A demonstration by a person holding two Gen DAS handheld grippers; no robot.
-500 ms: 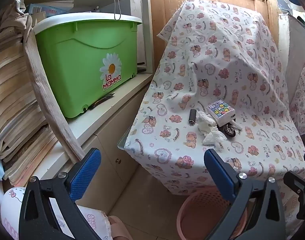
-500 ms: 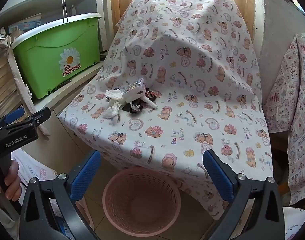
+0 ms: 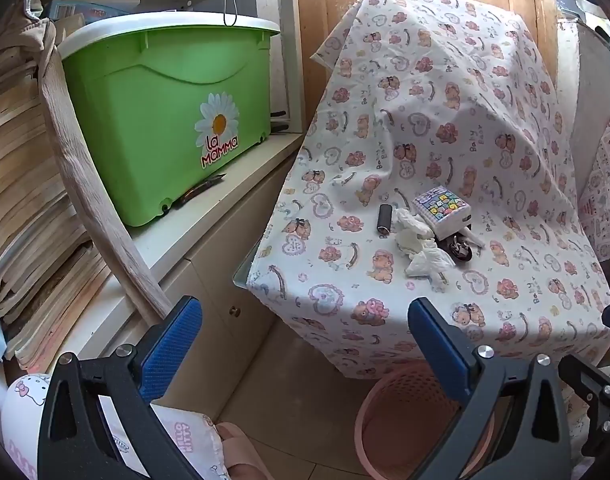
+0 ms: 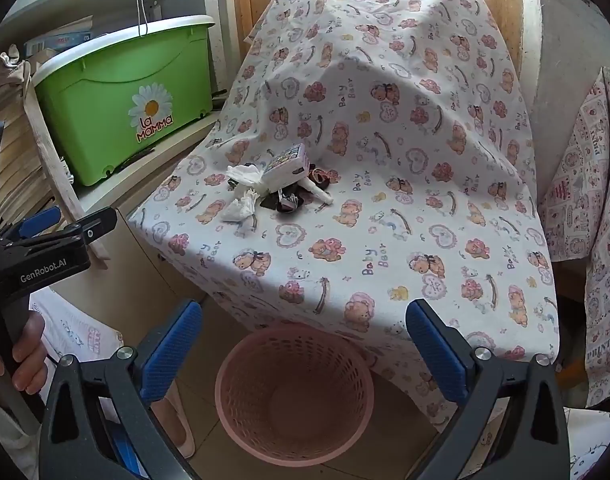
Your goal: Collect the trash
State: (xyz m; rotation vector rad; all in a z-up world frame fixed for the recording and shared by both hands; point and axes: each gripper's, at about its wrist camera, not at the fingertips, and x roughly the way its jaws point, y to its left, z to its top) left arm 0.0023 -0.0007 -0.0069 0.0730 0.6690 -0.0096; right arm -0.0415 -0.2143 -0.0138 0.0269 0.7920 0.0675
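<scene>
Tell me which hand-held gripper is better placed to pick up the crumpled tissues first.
Probably the right hand-held gripper. It is open and points at the table, the crumpled tissues lie almost straight ahead, and the pink basket sits directly below it. The left hand-held gripper is also open but stands off to the side.

Black plastic left gripper (image 3: 305,340) and right gripper (image 4: 303,340), blue textured pads (image 4: 171,350), silver screws, white "GenRobot.AI" lettering.
</scene>
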